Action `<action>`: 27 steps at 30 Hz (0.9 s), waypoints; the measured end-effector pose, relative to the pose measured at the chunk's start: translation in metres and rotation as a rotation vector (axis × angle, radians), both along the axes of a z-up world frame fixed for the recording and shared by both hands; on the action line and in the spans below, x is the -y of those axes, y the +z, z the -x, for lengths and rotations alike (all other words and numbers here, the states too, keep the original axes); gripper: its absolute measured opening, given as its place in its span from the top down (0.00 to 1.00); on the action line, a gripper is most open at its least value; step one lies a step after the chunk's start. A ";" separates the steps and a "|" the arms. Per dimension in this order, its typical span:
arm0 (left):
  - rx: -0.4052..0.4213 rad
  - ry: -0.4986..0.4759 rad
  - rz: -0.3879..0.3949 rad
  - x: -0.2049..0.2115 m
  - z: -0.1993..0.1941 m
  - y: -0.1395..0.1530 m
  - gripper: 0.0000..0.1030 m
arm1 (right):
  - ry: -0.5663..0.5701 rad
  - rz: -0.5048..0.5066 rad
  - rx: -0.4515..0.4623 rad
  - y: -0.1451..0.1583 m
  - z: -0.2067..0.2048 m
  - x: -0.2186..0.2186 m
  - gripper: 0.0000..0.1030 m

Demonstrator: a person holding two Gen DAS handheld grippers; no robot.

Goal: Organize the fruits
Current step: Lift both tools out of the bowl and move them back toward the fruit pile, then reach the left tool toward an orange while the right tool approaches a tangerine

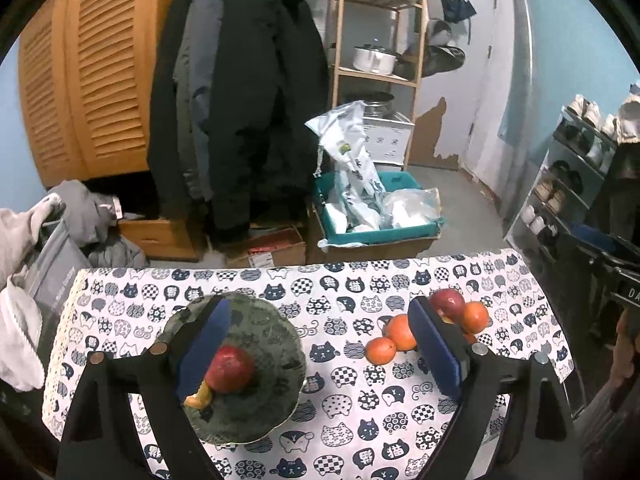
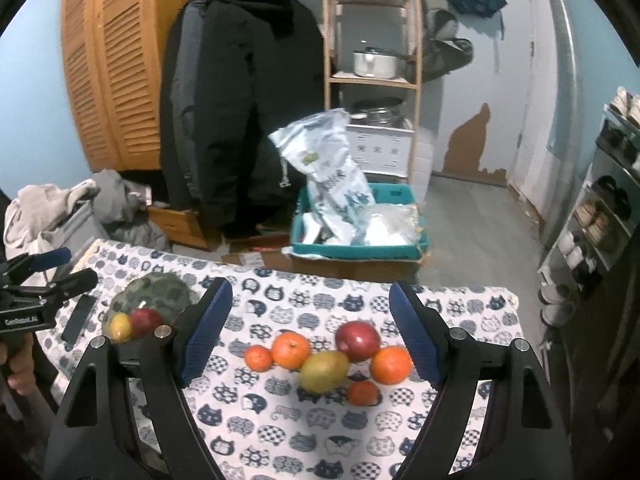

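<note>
The right gripper (image 2: 310,330) hangs spread above the loose pile; its pads should straddle the yellow-green mango (image 2: 324,371) just below, squeezing gently; the left gripper (image 1: 320,346), also spread, hovers beside the green plate (image 1: 276,400).

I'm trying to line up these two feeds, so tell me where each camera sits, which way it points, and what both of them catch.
Left wrist: rides the left claw, looking forward and down over the cat-print tablecloth at the green plate holding a red apple; its own open blue-padded fingers show.
Right wrist: rides the right claw, facing the loose fruit pile; its open fingers show, with the left claw and hand at the left edge.
Shared: plate, apple, fruit pile, tablecloth, black coat, teal bin.
</note>
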State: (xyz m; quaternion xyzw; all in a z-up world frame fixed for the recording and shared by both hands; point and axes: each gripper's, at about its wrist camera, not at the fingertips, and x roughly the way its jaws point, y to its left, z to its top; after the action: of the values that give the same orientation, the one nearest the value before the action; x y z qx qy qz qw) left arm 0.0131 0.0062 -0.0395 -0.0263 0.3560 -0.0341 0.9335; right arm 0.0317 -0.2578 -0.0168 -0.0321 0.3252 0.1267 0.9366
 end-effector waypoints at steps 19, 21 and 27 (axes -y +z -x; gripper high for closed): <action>-0.085 -0.079 -0.010 0.046 -0.029 -0.032 0.12 | -0.101 0.008 -0.065 -0.027 -0.005 0.058 0.21; -0.102 -0.084 -0.007 0.047 -0.033 -0.038 0.12 | -0.103 0.011 -0.075 -0.031 -0.006 0.059 0.21; -0.173 -0.085 0.007 0.051 -0.049 -0.063 0.12 | -0.116 0.029 -0.120 -0.048 -0.016 0.065 0.21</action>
State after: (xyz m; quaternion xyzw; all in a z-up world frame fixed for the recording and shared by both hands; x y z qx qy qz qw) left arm 0.0625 -0.0451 -0.1028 -0.0175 0.4359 -0.0724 0.8969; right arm 0.0473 -0.3227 -0.0647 -0.0190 0.3841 0.0690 0.9205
